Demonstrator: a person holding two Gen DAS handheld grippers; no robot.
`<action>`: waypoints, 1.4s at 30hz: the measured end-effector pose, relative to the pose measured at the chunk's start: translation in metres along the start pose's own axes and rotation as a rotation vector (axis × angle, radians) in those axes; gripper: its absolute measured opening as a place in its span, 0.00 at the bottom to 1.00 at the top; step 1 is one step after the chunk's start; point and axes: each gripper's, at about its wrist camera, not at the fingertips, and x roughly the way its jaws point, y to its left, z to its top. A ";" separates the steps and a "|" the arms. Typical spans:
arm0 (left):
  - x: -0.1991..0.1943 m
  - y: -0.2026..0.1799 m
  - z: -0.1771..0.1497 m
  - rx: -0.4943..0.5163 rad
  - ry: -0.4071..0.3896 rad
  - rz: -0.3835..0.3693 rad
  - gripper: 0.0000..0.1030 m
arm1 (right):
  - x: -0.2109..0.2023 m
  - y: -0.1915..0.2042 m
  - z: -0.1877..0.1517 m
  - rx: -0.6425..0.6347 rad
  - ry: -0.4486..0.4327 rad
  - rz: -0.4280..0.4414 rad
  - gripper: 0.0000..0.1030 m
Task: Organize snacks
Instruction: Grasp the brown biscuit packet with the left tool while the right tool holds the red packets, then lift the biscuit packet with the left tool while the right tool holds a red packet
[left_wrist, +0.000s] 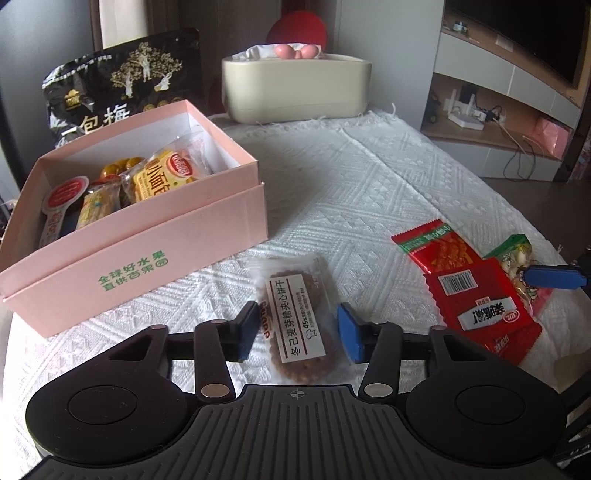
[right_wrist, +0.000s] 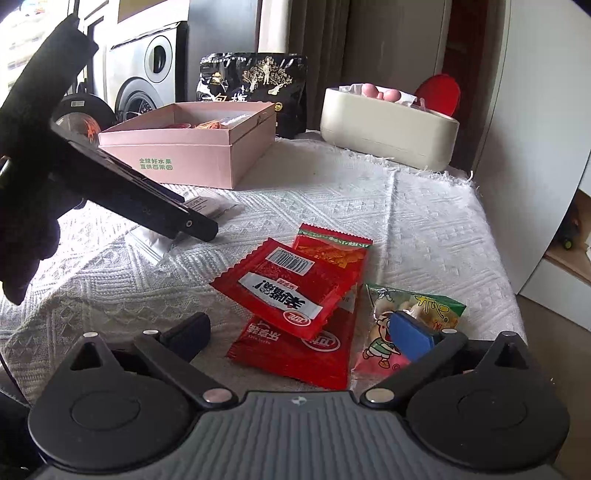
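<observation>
A brown biscuit in a clear wrapper with a white label (left_wrist: 295, 317) lies flat on the white cloth. My left gripper (left_wrist: 299, 334) straddles it, open, its blue pads (left_wrist: 349, 338) right at the wrapper's edges. The open pink box (left_wrist: 155, 236) holding several wrapped snacks stands to the left. In the right wrist view my right gripper (right_wrist: 299, 332) is wide open over overlapping red snack packets (right_wrist: 291, 284). Its right pad (right_wrist: 410, 332) rests over a green and white packet (right_wrist: 421, 310). That view also shows the left gripper's body (right_wrist: 129, 192) in a black-gloved hand (right_wrist: 29, 240).
A black snack bag (left_wrist: 122, 85) stands behind the pink box. A cream tissue box (left_wrist: 295, 88) sits at the back of the table. The white textured cloth (left_wrist: 351, 177) reaches the table's right edge. A washing machine (right_wrist: 147, 74) stands beyond.
</observation>
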 end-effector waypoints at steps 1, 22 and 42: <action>-0.004 0.003 -0.003 -0.022 0.002 -0.012 0.46 | 0.000 0.001 0.001 -0.008 0.013 0.001 1.00; -0.036 0.027 -0.037 -0.206 -0.040 -0.050 0.43 | 0.024 0.001 0.038 -0.121 -0.005 -0.221 0.96; -0.034 0.021 -0.036 -0.186 -0.042 -0.018 0.44 | 0.048 -0.048 0.049 0.145 0.079 0.124 0.92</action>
